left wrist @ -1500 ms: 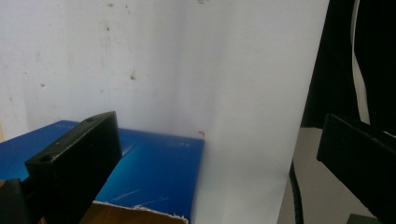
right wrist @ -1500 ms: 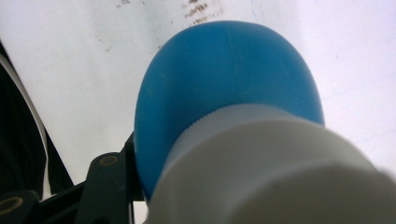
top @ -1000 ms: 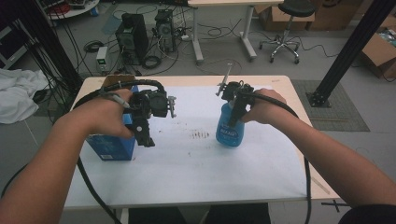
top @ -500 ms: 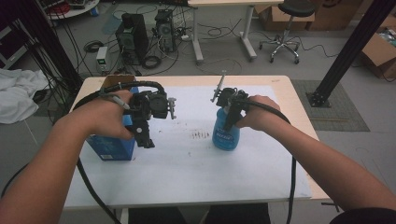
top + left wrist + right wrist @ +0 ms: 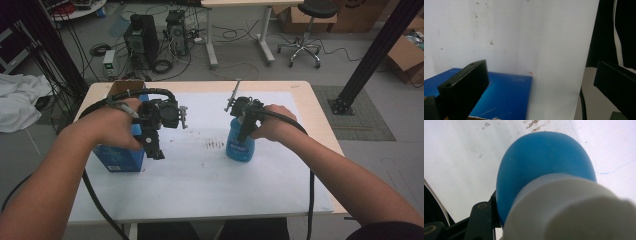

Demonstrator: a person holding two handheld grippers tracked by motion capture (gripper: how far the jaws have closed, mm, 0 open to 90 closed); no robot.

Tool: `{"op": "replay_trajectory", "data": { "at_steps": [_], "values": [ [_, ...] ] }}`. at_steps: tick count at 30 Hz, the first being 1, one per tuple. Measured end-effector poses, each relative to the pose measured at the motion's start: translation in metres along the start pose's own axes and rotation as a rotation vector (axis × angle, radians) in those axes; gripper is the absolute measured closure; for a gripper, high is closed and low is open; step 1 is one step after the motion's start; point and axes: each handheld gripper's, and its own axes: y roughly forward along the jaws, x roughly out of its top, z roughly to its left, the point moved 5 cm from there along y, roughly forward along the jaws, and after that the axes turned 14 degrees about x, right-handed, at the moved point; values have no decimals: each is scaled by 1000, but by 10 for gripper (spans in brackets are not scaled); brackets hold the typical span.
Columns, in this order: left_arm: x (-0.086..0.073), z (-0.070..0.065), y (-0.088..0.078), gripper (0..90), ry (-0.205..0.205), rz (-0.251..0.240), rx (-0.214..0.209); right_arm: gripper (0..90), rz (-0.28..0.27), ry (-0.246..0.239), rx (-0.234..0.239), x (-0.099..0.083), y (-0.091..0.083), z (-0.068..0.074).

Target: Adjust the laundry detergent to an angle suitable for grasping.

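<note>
A blue spray bottle (image 5: 240,145) stands upright on the white sheet, right of the middle. My right gripper (image 5: 245,125) is shut on its upper part. In the right gripper view the bottle's blue body (image 5: 541,162) and white cap (image 5: 564,207) loom close, with one black finger (image 5: 480,220) against its left side. A blue box (image 5: 117,156) stands at the left of the table. My left gripper (image 5: 152,145) hangs just beside and above the box, jaws pointing down. In the left gripper view it (image 5: 540,75) is open wide, with the blue box (image 5: 504,97) under its left jaw.
A white sheet (image 5: 210,185) covers most of the wooden table (image 5: 320,130); dark smudges (image 5: 215,145) mark its middle. Beyond the far edge are computer towers (image 5: 140,35), a desk and a stool (image 5: 305,30). A white cloth (image 5: 17,100) lies left of the table.
My right hand has slid the blue bottle a little to the left, toward the middle of the sheet. The left gripper and the box have stayed put.
</note>
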Motion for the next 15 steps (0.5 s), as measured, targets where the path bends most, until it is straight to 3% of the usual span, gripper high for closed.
{"op": "replay_trajectory", "data": {
  "at_steps": [15],
  "values": [
    [0, 1, -1, 2, -2, -3, 3, 391, 9, -11, 6, 0, 0, 0]
  ]
}}
